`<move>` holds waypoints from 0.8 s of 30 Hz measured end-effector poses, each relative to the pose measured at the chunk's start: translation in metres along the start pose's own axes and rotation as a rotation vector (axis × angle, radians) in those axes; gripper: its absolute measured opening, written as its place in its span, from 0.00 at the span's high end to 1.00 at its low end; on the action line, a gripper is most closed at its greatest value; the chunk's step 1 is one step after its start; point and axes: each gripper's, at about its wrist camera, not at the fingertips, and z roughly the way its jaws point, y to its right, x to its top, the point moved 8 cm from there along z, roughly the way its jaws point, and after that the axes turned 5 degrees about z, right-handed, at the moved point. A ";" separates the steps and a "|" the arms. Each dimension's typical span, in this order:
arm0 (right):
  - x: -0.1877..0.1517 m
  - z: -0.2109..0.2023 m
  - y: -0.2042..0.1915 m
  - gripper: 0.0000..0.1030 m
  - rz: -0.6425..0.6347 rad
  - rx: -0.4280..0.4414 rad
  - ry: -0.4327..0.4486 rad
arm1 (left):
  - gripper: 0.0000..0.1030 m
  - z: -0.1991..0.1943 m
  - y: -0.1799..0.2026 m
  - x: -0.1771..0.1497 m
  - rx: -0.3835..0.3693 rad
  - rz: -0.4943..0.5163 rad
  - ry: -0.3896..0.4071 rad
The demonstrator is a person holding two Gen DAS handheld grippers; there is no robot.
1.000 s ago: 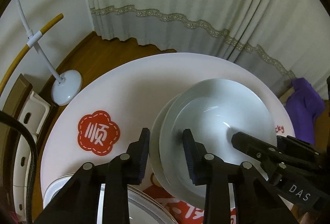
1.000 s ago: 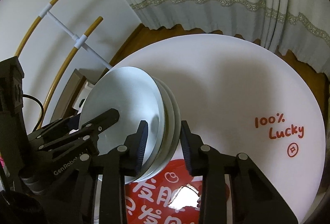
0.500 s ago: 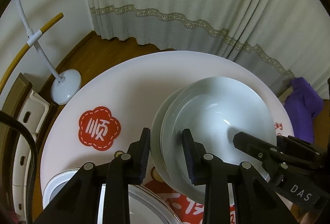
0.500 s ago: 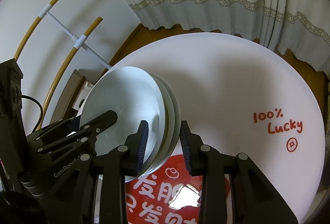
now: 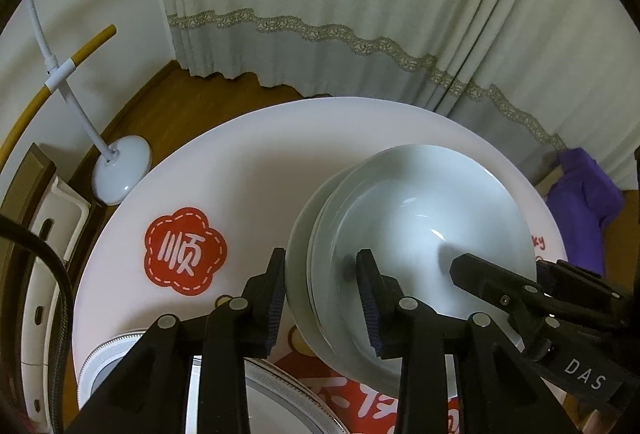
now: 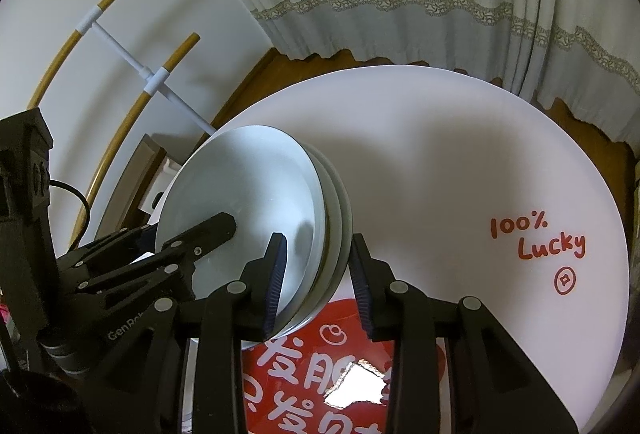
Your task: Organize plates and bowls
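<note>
Left claw (image 5: 320,286) is clamping the rim of your bowl stack (image 5: 420,234) at the stack's 8 o'clock side, one finger inside the top bowl, one outside. Right claw (image 6: 316,270) is gripping the same stack (image 6: 248,218) at its 4 o'clock edge, fingers straddling all the rims. You're holding the stack tilted over the round table (image 6: 460,154); whether it's touching the table, can't tell. Patterned plate (image 5: 280,402) is sitting at 6 o'clock, under your left claw.
</note>
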 end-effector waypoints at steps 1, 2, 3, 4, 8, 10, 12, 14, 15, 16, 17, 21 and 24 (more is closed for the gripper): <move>0.000 0.000 0.000 0.69 -0.001 -0.002 0.000 | 0.72 0.000 -0.001 0.000 -0.004 -0.003 0.003; 0.000 0.000 0.000 0.69 -0.006 -0.006 0.000 | 0.74 -0.001 -0.002 -0.001 -0.008 -0.009 0.006; 0.000 0.000 -0.001 0.69 -0.009 -0.009 0.001 | 0.74 -0.002 -0.002 -0.001 -0.015 -0.015 0.008; 0.000 0.000 -0.001 0.69 -0.010 -0.014 0.001 | 0.75 -0.002 -0.002 -0.001 -0.016 -0.018 0.009; 0.001 0.001 0.001 0.69 -0.005 -0.014 0.006 | 0.76 -0.004 -0.001 -0.003 -0.003 -0.001 0.027; 0.001 0.001 0.002 0.69 -0.006 -0.014 0.008 | 0.77 -0.004 -0.001 -0.004 -0.008 -0.007 0.034; 0.000 0.001 0.001 0.69 -0.004 -0.013 0.009 | 0.77 -0.005 -0.002 -0.004 -0.013 -0.015 0.033; 0.000 0.001 0.002 0.69 -0.006 -0.015 0.010 | 0.77 -0.005 -0.002 -0.004 -0.015 -0.018 0.031; 0.000 0.001 0.002 0.69 -0.006 -0.015 0.012 | 0.77 -0.005 -0.003 -0.004 -0.016 -0.021 0.029; 0.000 0.000 0.002 0.69 -0.005 -0.012 0.015 | 0.77 -0.005 -0.003 -0.005 -0.016 -0.020 0.028; 0.000 0.000 0.003 0.69 0.002 -0.004 0.023 | 0.77 -0.006 -0.002 -0.004 -0.014 -0.015 0.029; -0.002 -0.002 0.003 0.70 -0.005 -0.003 0.038 | 0.78 -0.008 0.000 -0.005 -0.010 -0.010 0.031; -0.003 -0.003 0.003 0.70 -0.001 -0.005 0.043 | 0.79 -0.010 0.002 -0.006 -0.005 -0.002 0.035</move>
